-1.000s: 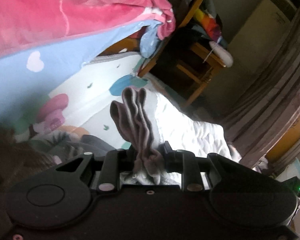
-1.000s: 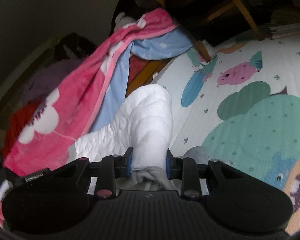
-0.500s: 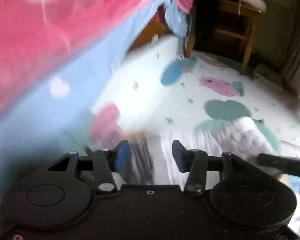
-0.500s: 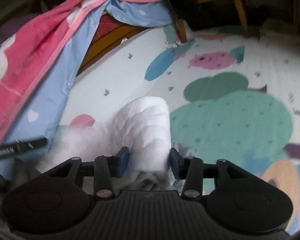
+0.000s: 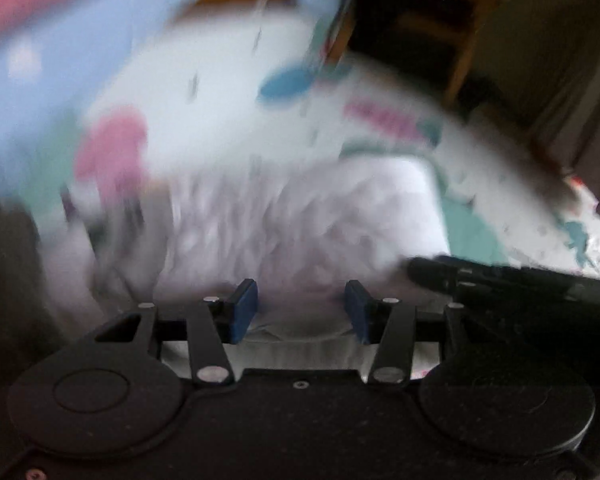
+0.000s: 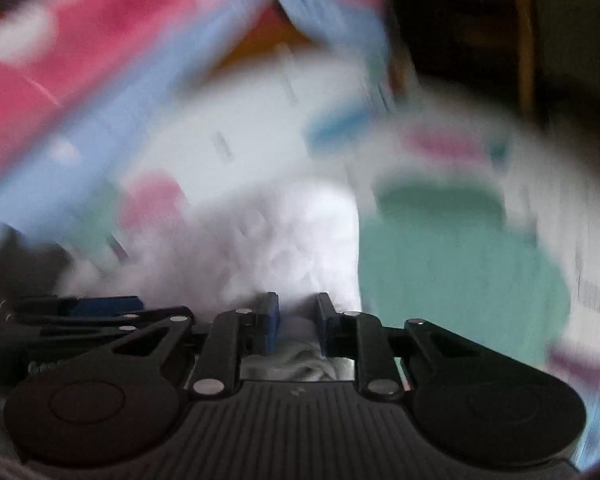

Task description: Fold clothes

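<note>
Left gripper (image 5: 300, 316): the two blue-padded fingers (image 5: 242, 316) are spread apart, with nothing pinched between them; white cloth is seen beyond and under the gap. In the right wrist view this gripper is seen at the near left edge (image 6: 100, 308).

Right gripper (image 6: 294, 322): the two fingers are drawn close and are clamped on a bunched fold of the white garment (image 6: 292, 248). In the left wrist view its dark tip is seen entering from the right (image 5: 440, 272), against the edge of the cloth.

White garment: one quilted white piece (image 5: 300, 216) is seen; it lies spread on the mat just ahead of both grippers, its near edge gathered in the right gripper. Fine detail is lost to motion blur.

Play mat (image 6: 460, 248): one mat is seen, white with cartoon patches; one large green shape is to the right of the garment, one pink patch to its left, one blue patch farther off.

Blanket (image 6: 80, 80): one pink and light blue blanket hangs across the far left, above the mat.

Wooden furniture (image 5: 460, 40): dark wooden legs are made out at the far right; the count cannot be told through the blur.
</note>
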Tool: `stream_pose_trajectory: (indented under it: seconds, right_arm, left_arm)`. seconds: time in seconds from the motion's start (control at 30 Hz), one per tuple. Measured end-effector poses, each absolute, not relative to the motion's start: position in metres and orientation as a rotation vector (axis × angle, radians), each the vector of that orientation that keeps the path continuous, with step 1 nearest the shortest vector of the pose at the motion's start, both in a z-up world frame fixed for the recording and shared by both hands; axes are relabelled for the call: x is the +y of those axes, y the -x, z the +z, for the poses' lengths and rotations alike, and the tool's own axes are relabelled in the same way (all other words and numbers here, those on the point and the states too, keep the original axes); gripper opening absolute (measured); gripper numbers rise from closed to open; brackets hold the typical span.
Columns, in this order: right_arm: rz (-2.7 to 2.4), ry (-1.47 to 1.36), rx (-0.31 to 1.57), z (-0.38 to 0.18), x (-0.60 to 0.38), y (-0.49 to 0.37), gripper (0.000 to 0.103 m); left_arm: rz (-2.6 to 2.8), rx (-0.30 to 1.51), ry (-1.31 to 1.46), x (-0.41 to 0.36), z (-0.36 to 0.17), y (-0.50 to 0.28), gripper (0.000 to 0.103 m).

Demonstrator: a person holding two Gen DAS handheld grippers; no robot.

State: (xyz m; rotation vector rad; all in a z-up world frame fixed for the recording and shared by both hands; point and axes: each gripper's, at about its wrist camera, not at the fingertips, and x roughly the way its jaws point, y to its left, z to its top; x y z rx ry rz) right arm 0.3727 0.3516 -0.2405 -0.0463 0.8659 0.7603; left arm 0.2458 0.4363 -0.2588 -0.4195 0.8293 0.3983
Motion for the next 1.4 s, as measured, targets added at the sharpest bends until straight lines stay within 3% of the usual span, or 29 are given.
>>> stream_pose_trajectory:
  seconds: [0.1,0.2,0.37,0.5,0.57,0.7,0.83,0.87,1.13,1.4]
  right_arm:
    - [0.798,0.037,0.838,-0.233,0.337,-0.371,0.023]
    - [0.837,0.028,0.757,-0.213,0.309,-0.363,0.031]
    - [0.810,-0.044,0.824,-0.205,0.240,-0.353,0.040]
    - [0.780,-0.006,0.865,-0.199,0.168,-0.315,0.076]
    - [0.751,0.034,0.891,-0.195,0.127,-0.290,0.080]
    - [0.605,0.061,0.918,-0.159,0.046,-0.252,0.090]
    - [0.468,0.058,0.886,-0.098,-0.032,-0.215,0.103]
    - [0.445,0.063,0.865,-0.081,-0.048,-0.207,0.103]
    - [0.239,0.082,0.736,0.033,-0.146,-0.144,0.103]
    - [0.124,-0.027,0.690,0.069,-0.194,-0.085,0.103]
  left_arm:
    - [0.385,0.787,0.348,0.424,-0.253,-0.240,0.050]
    - [0.381,0.706,0.285,0.413,-0.239,-0.224,0.051]
    - [0.360,0.649,0.333,0.391,-0.233,-0.190,0.060]
    - [0.271,0.669,0.358,0.349,-0.236,-0.171,0.071]
    - [0.202,0.695,0.395,0.327,-0.236,-0.159,0.077]
    - [0.072,0.779,0.397,0.284,-0.225,-0.143,0.077]
    - [-0.016,0.810,0.320,0.241,-0.170,-0.135,0.080]
    - [-0.043,0.812,0.264,0.227,-0.149,-0.136,0.085]
    - [-0.147,0.769,-0.059,0.121,0.019,-0.122,0.093]
    - [-0.045,0.721,-0.119,0.031,0.089,-0.087,0.098]
